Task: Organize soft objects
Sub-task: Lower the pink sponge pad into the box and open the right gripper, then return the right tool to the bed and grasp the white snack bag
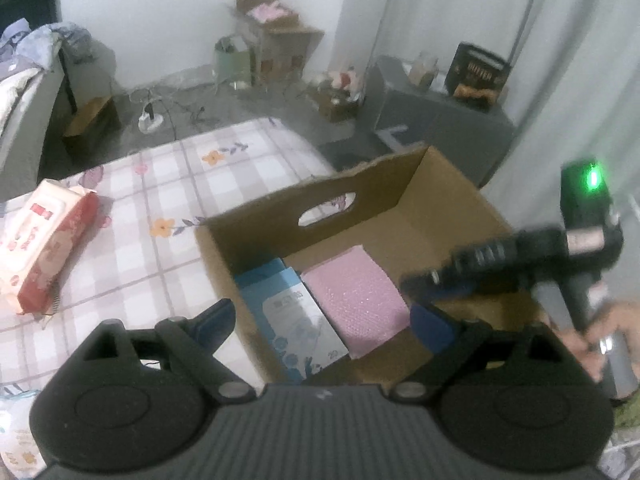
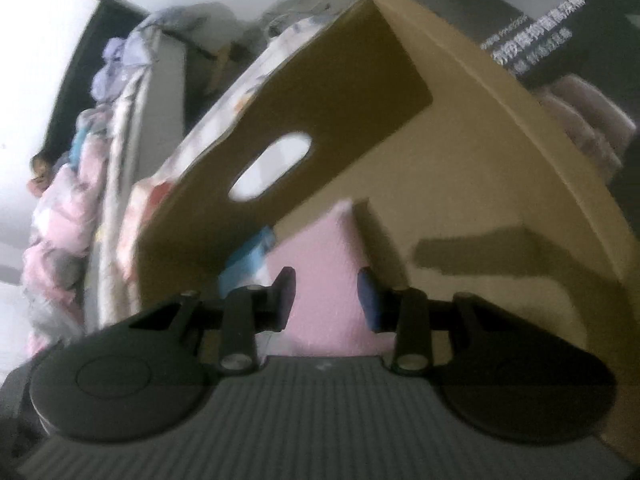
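An open cardboard box [image 1: 360, 188] [image 2: 340, 92] with a handle slot stands on the checked bed cover [image 1: 160, 184]. A blue pack [image 1: 292, 312] [image 2: 248, 256] and a pink pack [image 1: 356, 300] [image 2: 320, 248] lie flat side by side on its floor. My left gripper [image 1: 324, 324] hangs open and wide above the box's near edge, holding nothing. My right gripper [image 2: 327, 296] [image 1: 416, 280] reaches into the box from the right, just over the pink pack. Its jaws stand a narrow gap apart with nothing pressed between them. A red-and-white wipes pack [image 1: 40, 240] lies on the cover at far left.
A hand [image 1: 592, 340] holds the right gripper's handle. Another pale pack [image 1: 16, 432] shows at the bottom left corner. Beyond the bed are a grey cabinet [image 1: 440, 120], cables and boxes [image 1: 276, 28] on the floor. Rumpled bedding [image 2: 60, 220] piles up at left.
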